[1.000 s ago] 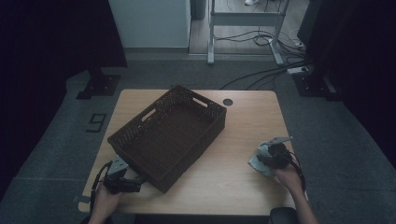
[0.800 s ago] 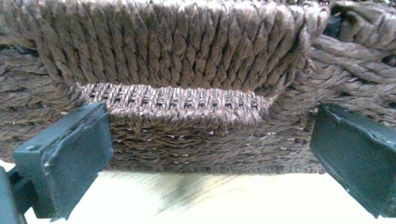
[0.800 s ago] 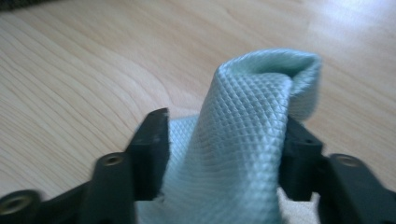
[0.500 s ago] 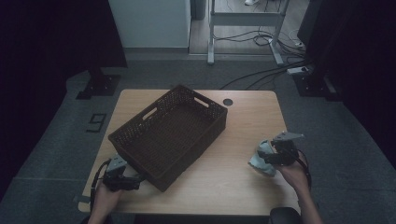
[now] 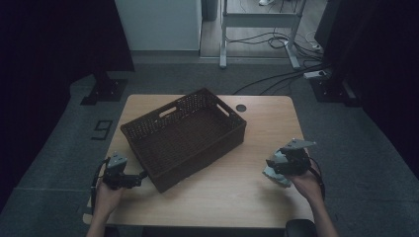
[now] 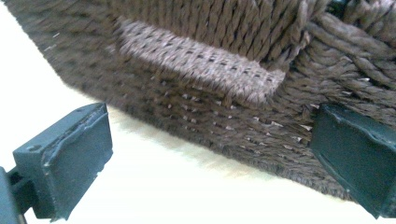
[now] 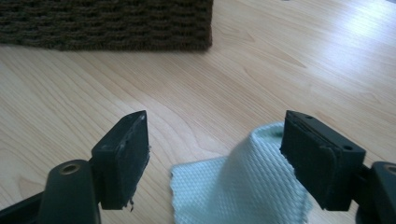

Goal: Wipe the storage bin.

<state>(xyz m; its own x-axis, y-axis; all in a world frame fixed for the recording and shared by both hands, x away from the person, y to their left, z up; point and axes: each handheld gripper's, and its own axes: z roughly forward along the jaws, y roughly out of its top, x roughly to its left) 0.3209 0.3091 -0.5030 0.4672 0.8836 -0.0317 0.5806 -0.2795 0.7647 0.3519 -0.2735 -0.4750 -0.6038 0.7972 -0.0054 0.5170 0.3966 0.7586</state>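
Nearest to me, my right gripper [image 7: 215, 154] hangs just above the table [image 5: 237, 197] with its jaws spread wide; they have just been opening, and the pale cloth [image 7: 247, 186] lies below and between them. One fold of the cloth rises in a peak against the right-hand pad, while the other pad stands clear of it, so I read no grip here. From the high view I see the same cloth [image 5: 273, 173] bunched under the right gripper [image 5: 284, 165] near the table's right front edge, well apart from the basket.

My left gripper [image 6: 210, 154] sits at the table's front left, its jaws wide apart and pointed at the woven side of the brown basket [image 6: 224, 70]. One pad is over bare tabletop, the other right at the basket's wall; whether it touches I cannot tell. In the high view the left gripper [image 5: 131, 178] lies just beside the basket's near corner.

Farther off, the basket [image 5: 183, 136] stands askew across the middle of the table.
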